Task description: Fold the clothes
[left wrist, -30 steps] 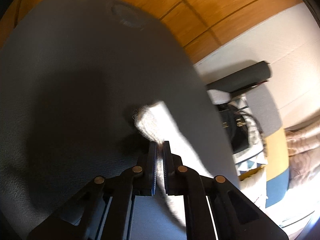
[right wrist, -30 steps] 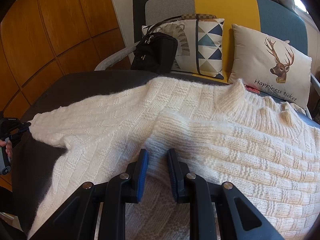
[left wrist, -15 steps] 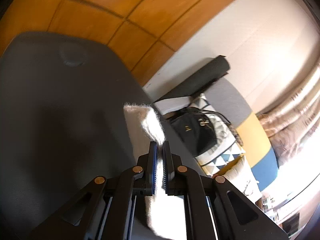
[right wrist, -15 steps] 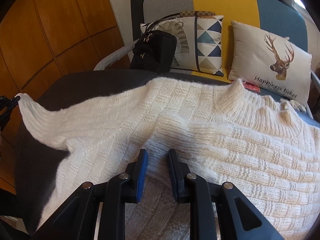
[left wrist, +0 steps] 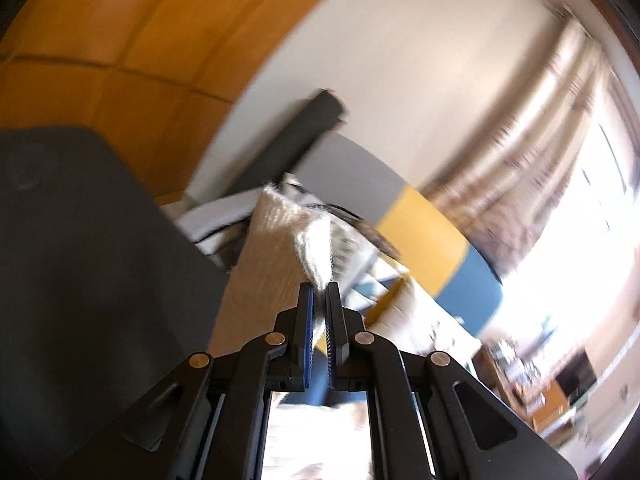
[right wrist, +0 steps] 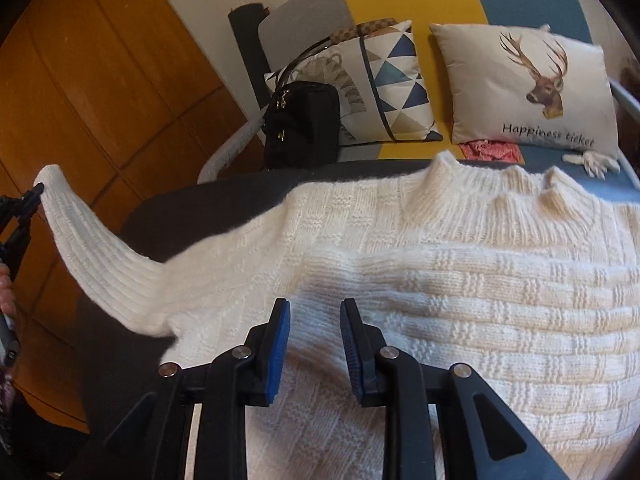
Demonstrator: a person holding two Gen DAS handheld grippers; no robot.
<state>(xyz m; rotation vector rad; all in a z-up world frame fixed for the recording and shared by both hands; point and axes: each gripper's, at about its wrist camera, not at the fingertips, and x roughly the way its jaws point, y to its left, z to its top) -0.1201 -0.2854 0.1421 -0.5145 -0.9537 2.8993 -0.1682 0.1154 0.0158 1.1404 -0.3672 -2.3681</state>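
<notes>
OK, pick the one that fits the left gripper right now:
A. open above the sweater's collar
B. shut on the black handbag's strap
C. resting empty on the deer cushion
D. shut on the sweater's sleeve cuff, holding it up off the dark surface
D: the left gripper pinches the white sleeve cuff of the sweater, and the sleeve hangs raised above the dark surface.

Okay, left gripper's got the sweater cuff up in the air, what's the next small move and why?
Probably carry the cuff across toward the sweater's body and lay the sleeve over it. The left gripper is shut on the cuff and holds it off the dark table, while the right gripper is open above the sweater's body, which lies spread flat.
</notes>
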